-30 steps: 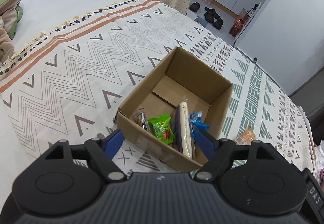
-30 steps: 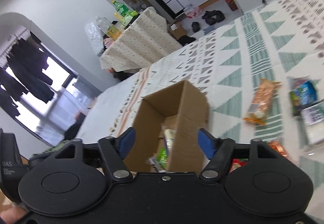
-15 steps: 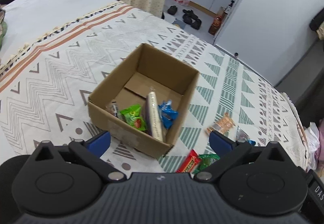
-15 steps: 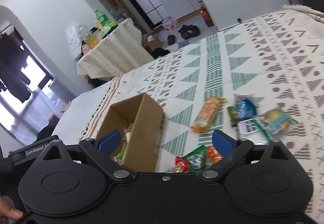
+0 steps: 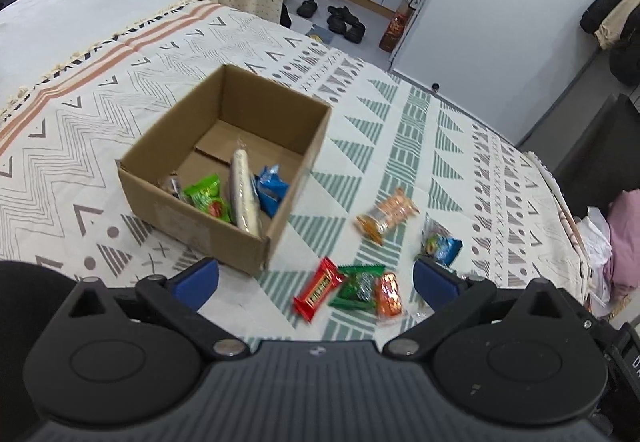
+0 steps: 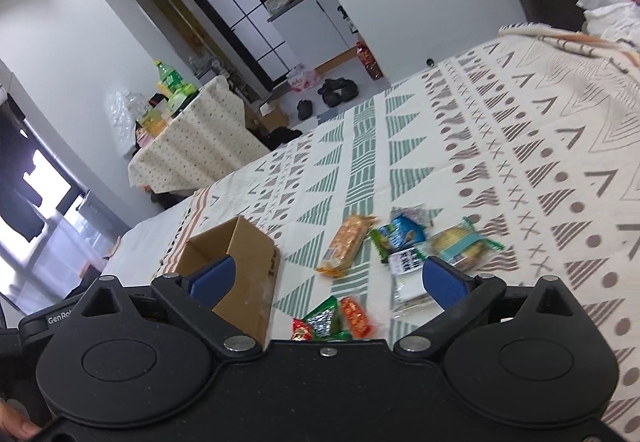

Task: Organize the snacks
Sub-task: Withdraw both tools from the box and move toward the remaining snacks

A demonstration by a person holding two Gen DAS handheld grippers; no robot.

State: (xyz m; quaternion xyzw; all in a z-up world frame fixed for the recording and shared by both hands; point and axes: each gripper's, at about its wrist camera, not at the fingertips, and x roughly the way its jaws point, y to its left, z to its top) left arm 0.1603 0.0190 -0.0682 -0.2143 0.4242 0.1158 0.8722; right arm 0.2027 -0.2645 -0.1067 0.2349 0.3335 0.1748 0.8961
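cardboard, plain brown, makes the open box [image 5: 224, 166] sitting on the patterned bedspread [image 5: 400, 130], and everything else here lies around it. inside the box, against its near wall, a green packet [image 5: 206, 198], a long pale wrapped bar [image 5: 243, 190] leaning up on end, and a blue packet [image 5: 271, 191] sit side by side. out on the cloth to the right of the box lies an orange cracker pack [image 5: 386, 215], and a little further right a blue and green pouch [image 5: 440, 247]. just off the box's near right corner three small packets lie close together: a red bar [image 5: 318, 289], a dark green one [image 5: 357, 288] and an orange one [image 5: 389, 295]. the left gripper [image 5: 316, 280] hangs over these three with its blue fingers [image 5: 198, 278] spread wide, holding nothing. the right gripper [image 6: 326, 284] also stands wide apart and bare, above the same little cluster, the box at its left finger and a white-labelled packet [image 6: 408, 270] by its right one.
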